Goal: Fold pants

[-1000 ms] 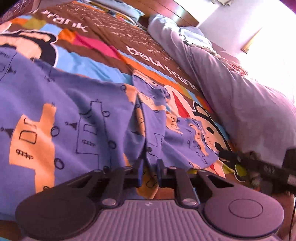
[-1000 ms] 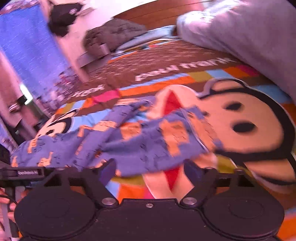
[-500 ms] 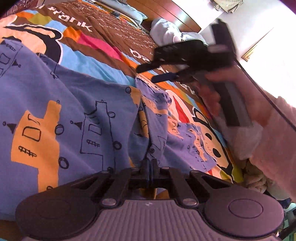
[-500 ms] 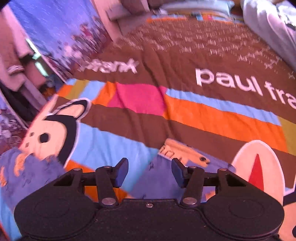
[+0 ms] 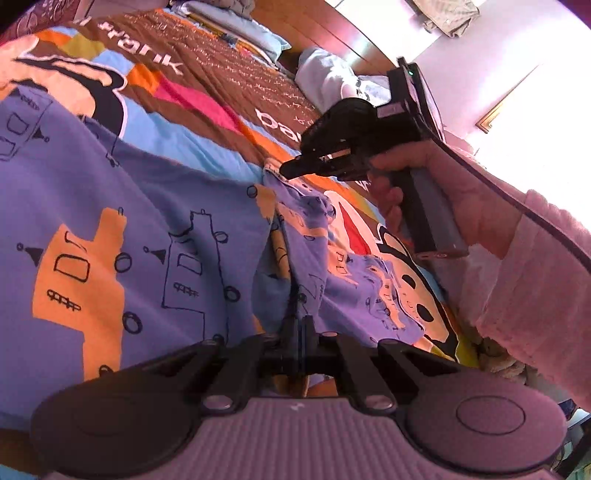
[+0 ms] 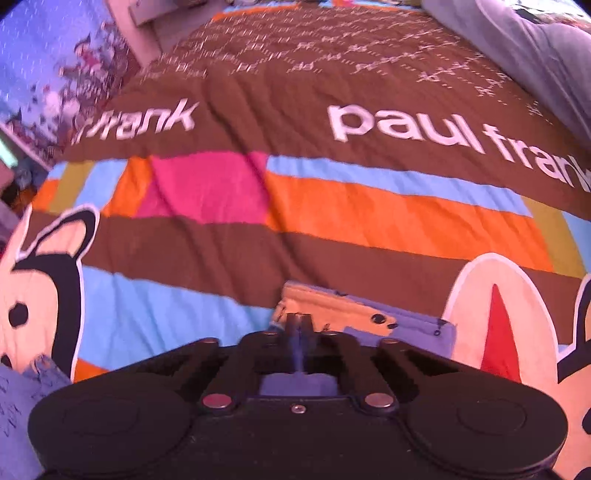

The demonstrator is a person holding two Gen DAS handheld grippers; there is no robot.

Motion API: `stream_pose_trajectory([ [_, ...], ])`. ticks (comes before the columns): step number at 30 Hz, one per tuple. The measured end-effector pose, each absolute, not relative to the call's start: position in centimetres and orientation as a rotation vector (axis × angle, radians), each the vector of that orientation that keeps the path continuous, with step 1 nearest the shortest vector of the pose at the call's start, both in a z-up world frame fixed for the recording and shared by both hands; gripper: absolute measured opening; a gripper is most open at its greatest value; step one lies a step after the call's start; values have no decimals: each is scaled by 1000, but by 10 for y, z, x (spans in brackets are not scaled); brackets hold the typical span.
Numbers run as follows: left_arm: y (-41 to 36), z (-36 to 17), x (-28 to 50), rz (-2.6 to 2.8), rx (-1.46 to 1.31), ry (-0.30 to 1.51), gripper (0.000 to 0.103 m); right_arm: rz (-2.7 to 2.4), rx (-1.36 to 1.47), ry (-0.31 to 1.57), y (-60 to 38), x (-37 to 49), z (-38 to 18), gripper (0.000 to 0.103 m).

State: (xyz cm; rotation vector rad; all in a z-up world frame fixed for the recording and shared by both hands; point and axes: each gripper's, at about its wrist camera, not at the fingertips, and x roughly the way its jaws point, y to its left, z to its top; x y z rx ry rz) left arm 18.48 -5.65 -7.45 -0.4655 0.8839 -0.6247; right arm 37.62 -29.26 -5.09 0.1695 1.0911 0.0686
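Observation:
Blue pants with orange ship prints [image 5: 122,229] lie spread on the bedspread. My left gripper [image 5: 297,328] is shut on a raised fold of the pants near the lower middle of the left wrist view. My right gripper [image 5: 291,170], held by a hand in a pink sleeve, is shut on the far corner of the pants. In the right wrist view the right gripper [image 6: 299,321] pinches the orange and blue hem of the pants [image 6: 354,317].
The bedspread [image 6: 332,206] is brown with orange, pink and blue stripes, monkey faces and white lettering. A grey duvet [image 6: 535,40] lies along the right side. Pillows [image 5: 258,33] and a wooden headboard stand at the far end.
My right gripper moved from the near edge over to the far corner of the pants and closed on it. My left gripper closed on the fold.

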Motion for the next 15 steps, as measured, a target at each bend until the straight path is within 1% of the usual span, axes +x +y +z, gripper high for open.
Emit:
stream_pose_trajectory([
  [3, -60, -72, 183, -619, -441, 874, 1, 89, 244, 1037, -308, 367, -43, 0],
  [5, -63, -71, 183, -622, -432, 879, 1, 138, 297, 1047, -317, 363, -39, 0],
  [6, -63, -71, 183, -623, -431, 881, 1, 166, 299, 1064, -316, 362, -38, 8],
  [7, -64, -71, 183, -622, -427, 883, 1, 190, 286, 1082, -312, 361, -38, 20],
  [9, -63, -72, 183, -619, -426, 884, 1, 218, 239, 1096, -301, 362, -37, 37],
  [12, -63, -73, 184, -618, -432, 887, 1, 212, 146, 1115, -278, 369, -42, 37],
  [14, -62, -73, 184, -619, -438, 889, 1, 183, 143, 1158, -270, 375, -51, 37],
  [15, -61, -74, 184, -621, -441, 890, 1, 158, 144, 1173, -268, 377, -55, 35],
])
